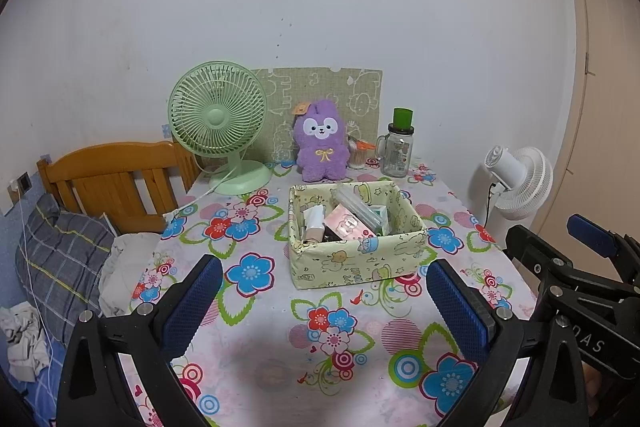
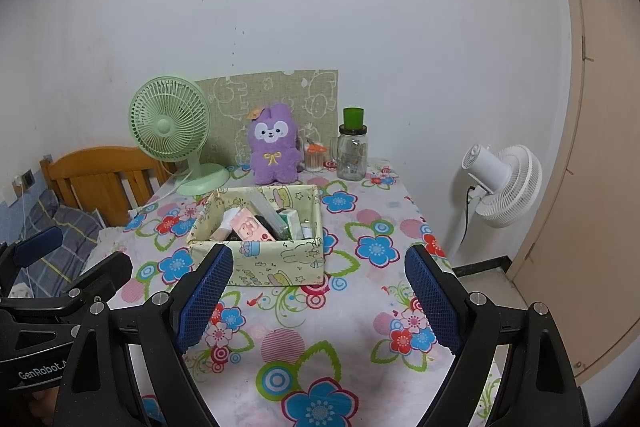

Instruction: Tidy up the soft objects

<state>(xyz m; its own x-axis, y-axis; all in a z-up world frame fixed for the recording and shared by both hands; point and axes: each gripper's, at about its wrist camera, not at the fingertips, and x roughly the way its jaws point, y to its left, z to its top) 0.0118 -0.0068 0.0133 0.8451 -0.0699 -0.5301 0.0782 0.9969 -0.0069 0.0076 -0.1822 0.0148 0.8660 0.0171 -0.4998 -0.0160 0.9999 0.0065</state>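
the left gripper [image 1: 324,291] hangs above the near part of the table [image 1: 264,367], its 2 blue-padded fingers [image 1: 192,303] spread wide with nothing between them. the right gripper [image 2: 318,291] hangs beside it, at 3 o'clock in the left wrist view, and its fingers [image 2: 434,301] are just as wide apart and bare. a flowered cloth [image 2: 360,219] covers the table. the purple plush toy [image 1: 320,143] sits upright at 12 o'clock, at the far edge against a patterned green board [image 1: 320,95] on the wall. just in front of it, toward the grippers, is a yellow fabric box [image 1: 352,263] crowded with small packets. a green desk fan [image 1: 218,119] stands at 11 o'clock from the box, a glass jar [image 1: 396,151] with a green lid at 1 o'clock, and a white fan [image 2: 504,183] off the table at 2 o'clock. a wooden bed frame [image 1: 116,183] and pillow [image 1: 60,259] lie at 9 o'clock.
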